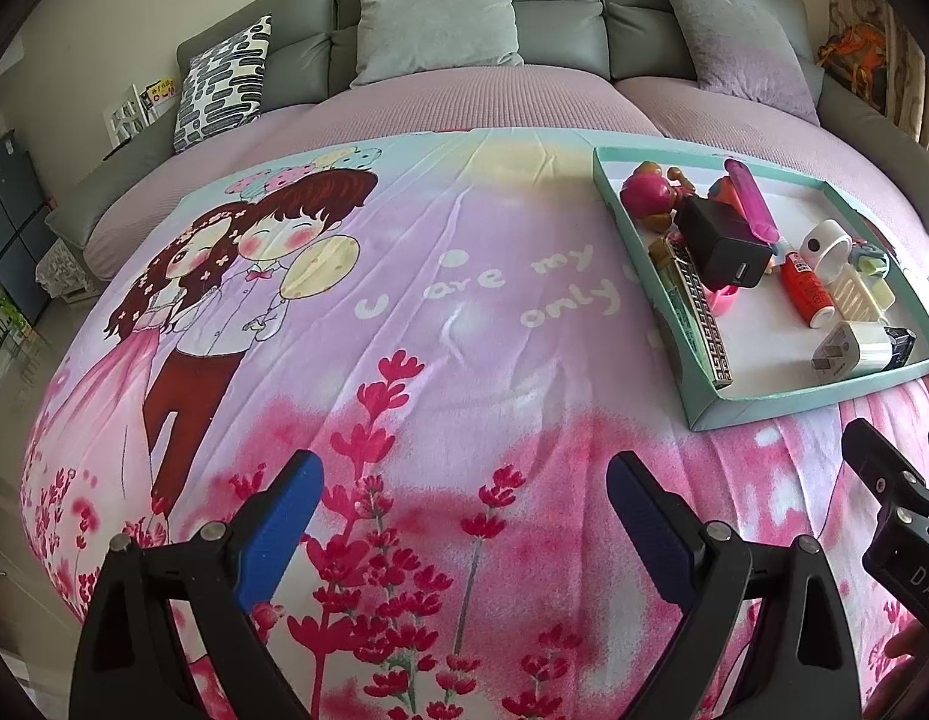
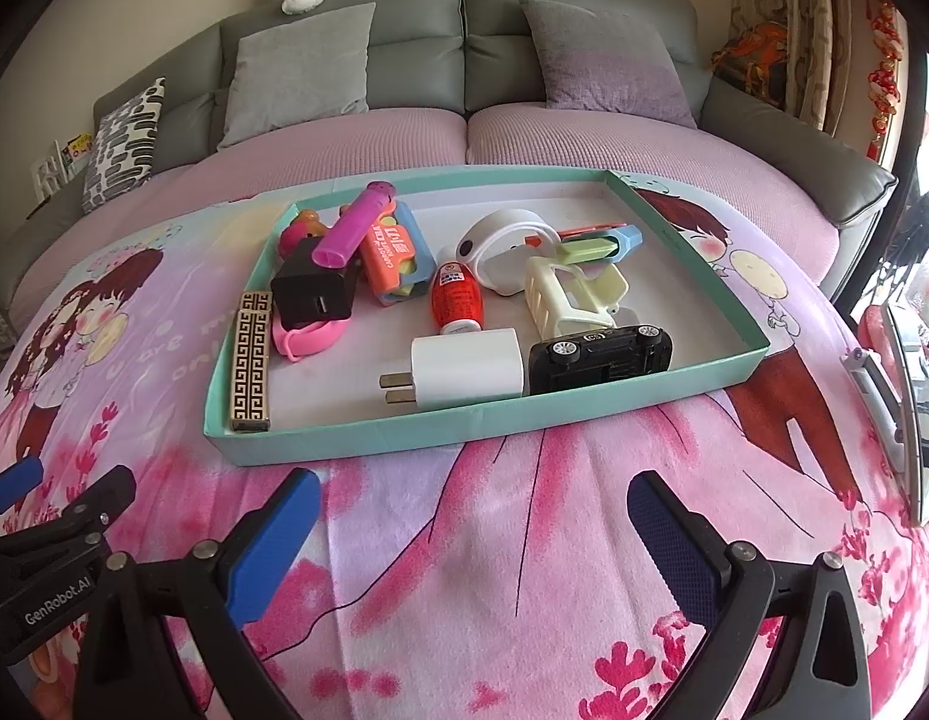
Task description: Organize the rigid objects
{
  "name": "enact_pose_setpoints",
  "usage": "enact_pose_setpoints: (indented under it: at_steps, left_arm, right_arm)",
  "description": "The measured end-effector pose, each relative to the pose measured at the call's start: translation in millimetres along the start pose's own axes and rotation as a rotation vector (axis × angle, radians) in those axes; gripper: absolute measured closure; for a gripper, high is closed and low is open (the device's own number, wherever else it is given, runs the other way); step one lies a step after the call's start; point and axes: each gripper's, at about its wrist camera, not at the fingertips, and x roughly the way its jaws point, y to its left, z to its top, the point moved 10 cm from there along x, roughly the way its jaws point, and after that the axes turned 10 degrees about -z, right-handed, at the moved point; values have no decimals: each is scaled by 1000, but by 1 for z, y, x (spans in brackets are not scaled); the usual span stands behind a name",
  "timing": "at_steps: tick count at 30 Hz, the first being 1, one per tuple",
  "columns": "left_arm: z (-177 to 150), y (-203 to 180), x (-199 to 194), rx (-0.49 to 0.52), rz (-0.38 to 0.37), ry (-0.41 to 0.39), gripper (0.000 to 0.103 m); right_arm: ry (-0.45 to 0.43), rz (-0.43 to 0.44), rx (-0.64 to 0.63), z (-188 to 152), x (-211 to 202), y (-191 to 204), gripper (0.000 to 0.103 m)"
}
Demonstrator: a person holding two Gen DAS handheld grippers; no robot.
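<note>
We hold both grippers low over a pink cartoon-print blanket (image 2: pixel 464 570), each with its blue-padded fingers spread wide and nothing between them. The left gripper (image 1: pixel 464 516) sits at the bottom of the left wrist view, the right gripper (image 2: pixel 473 534) at the bottom of the right wrist view; neither touches the teal tray (image 2: pixel 368 432).

In the right wrist view the tray lies across the middle of the frame, just beyond our fingertips. In the left wrist view it sits at the right edge. Inside it, along its left wall, lies a long patterned bar (image 2: pixel 251 360). Next to that a black charger block (image 2: pixel 311 294) rests on a pink band (image 2: pixel 311 339), with a magenta tube (image 2: pixel 359 225) leaning across its top. An orange bottle (image 2: pixel 458 297) lies in the tray's centre. At the tray's near wall a white plug adapter (image 2: pixel 464 369) touches a black toy car (image 2: pixel 602 357) that lies on its side. Behind the car stands a cream plastic piece (image 2: pixel 569 294), and behind that a white round holder (image 2: pixel 506 249).

A grey sofa (image 2: pixel 464 30) with cushions fills the top of both views.
</note>
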Motion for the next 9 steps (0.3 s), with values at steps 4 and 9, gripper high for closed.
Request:
enact_pose_setpoints:
  at_steps: [4, 9]
  left_arm:
    - [0, 0, -1, 0, 4, -4, 7]
    - [2, 1, -3, -8, -12, -19, 7]
  right_arm:
    - [0, 1, 3, 0, 0, 0, 0]
    - [0, 4, 4, 1, 0, 0, 0]
